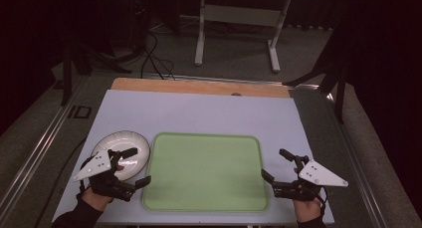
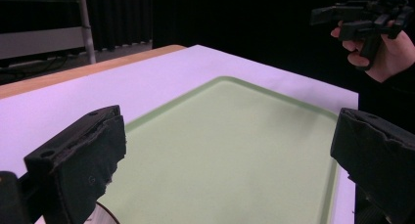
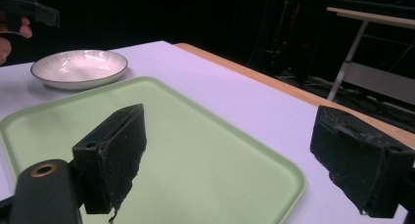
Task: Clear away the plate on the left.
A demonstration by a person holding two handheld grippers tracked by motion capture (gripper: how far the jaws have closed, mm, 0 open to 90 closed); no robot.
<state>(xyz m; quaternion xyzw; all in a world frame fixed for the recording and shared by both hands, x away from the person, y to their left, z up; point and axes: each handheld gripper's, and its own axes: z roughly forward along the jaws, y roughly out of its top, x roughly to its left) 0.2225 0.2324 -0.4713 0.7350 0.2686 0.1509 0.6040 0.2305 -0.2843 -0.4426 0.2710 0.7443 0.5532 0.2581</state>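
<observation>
Left gripper [image 1: 133, 167] wide open over my white bowl [image 1: 124, 148], holding nothing | right gripper [image 1: 276, 166] wide open, empty, beside green tray [image 1: 206, 171] | tray bare

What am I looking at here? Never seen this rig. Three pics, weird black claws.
No robot: a person holds a two-jaw gripper in each hand. The high view looks down on the table; the left gripper and right gripper come in from the bottom. The other two pictures come from cameras riding on each gripper, looking along its black jaws. On the table lie an empty green tray and, left of it, an empty white bowl. Both grippers are open and hold nothing.
</observation>
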